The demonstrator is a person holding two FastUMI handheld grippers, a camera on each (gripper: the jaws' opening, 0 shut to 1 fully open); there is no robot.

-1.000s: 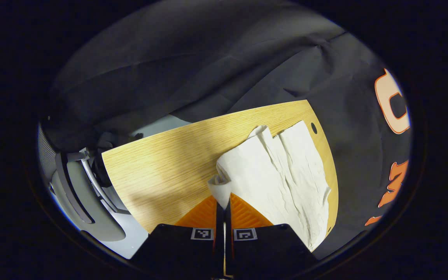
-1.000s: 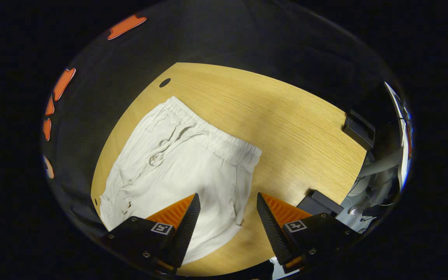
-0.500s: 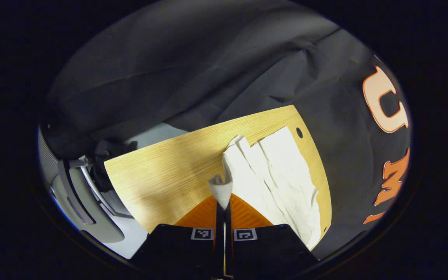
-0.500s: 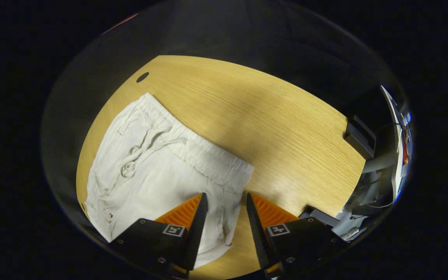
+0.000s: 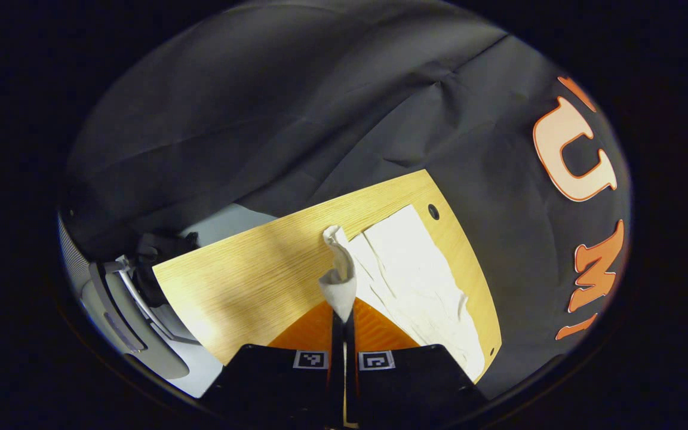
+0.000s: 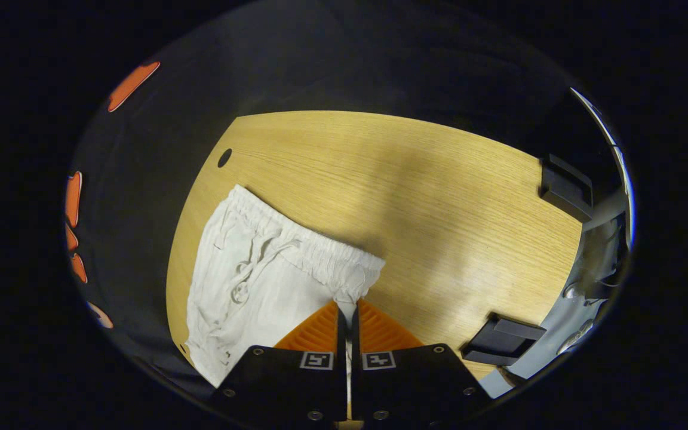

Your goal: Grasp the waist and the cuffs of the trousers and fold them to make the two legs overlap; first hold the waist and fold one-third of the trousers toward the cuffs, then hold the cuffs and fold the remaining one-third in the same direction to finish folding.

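Change since a second ago: my right tool (image 6: 347, 310), which stood apart over the cloth, has now come together on the fabric just below the waistband corner; my left tool (image 5: 344, 310) has stayed clamped and has drawn the cuff end up off the wood.
Trousers: the pale trousers (image 6: 248, 286) lie on the wooden surface (image 6: 427, 197), along its edge nearest the booth wall, close to the small round hole (image 6: 224, 157).
Waist: the gathered waistband (image 6: 314, 251) is flat, with the drawstring (image 6: 242, 280) lying loose over the front.
Cuff end: in the left gripper view a twist of cuff (image 5: 338, 280) stands up between my left tool's fingers while the legs (image 5: 415, 280) spread flat beyond it.
Left tool: together, clamped on the cuff.
Right tool: together, clamped on cloth at the waist corner, as far as I can tell.
Handling: I judge the fabric light, thin and limp, creasing easily; it will sag and bunch between the two holds, not keep a line.
Where to hold: the elastic waistband and the hemmed cuff are the thickest parts, so they are the surest places to pinch.
Risk: a thin pinch may slip, or catch one layer only.
Around: dark blocks (image 6: 565, 186) sit at the surface's far side.
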